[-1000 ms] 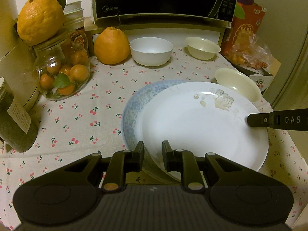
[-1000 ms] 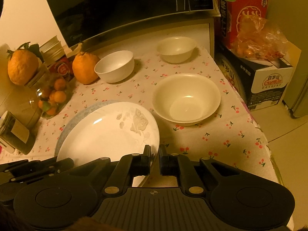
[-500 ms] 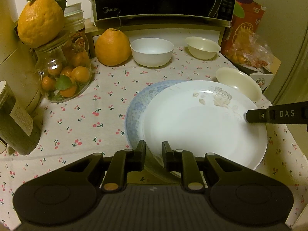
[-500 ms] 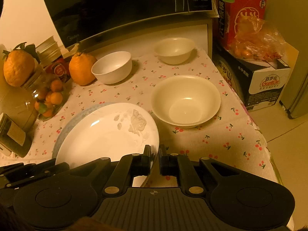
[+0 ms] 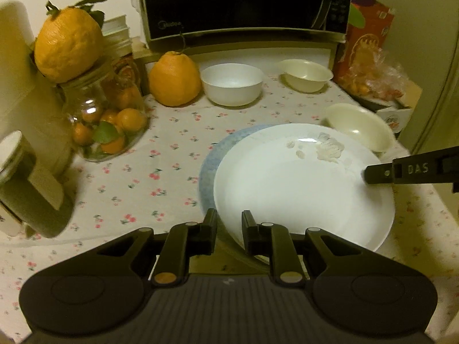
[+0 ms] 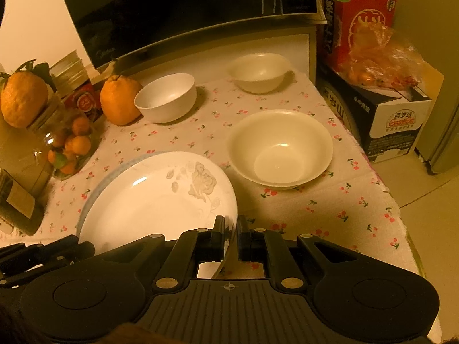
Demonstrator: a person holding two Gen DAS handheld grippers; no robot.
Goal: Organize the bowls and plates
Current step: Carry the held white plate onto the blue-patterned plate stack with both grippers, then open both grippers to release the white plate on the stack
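Observation:
A white plate [image 5: 301,195] with a grey flower print lies on a blue-rimmed plate [image 5: 208,166], shifted a little to its right, on the cherry-print tablecloth. My left gripper [image 5: 229,223] is shut over the near rim of the two stacked plates. My right gripper [image 6: 231,226] is shut on the white plate [image 6: 155,209] at its right rim; in the left wrist view the right gripper [image 5: 368,173] reaches in from the right. A large cream bowl [image 6: 281,149] stands right of the plates. A white bowl [image 6: 166,97] and a small cream bowl [image 6: 261,71] stand at the back.
A microwave [image 5: 243,5] closes off the back. A big orange fruit [image 5: 173,83], a jar of small oranges [image 5: 106,120] and a dark jar [image 5: 25,189] line the left side. A red box [image 6: 364,14] and a carton [image 6: 396,120] stand past the table's right edge [image 6: 401,209].
Both grippers keep their hold and stay nearly still. The white plate sits slightly further left over the blue-rimmed plate than a second ago.

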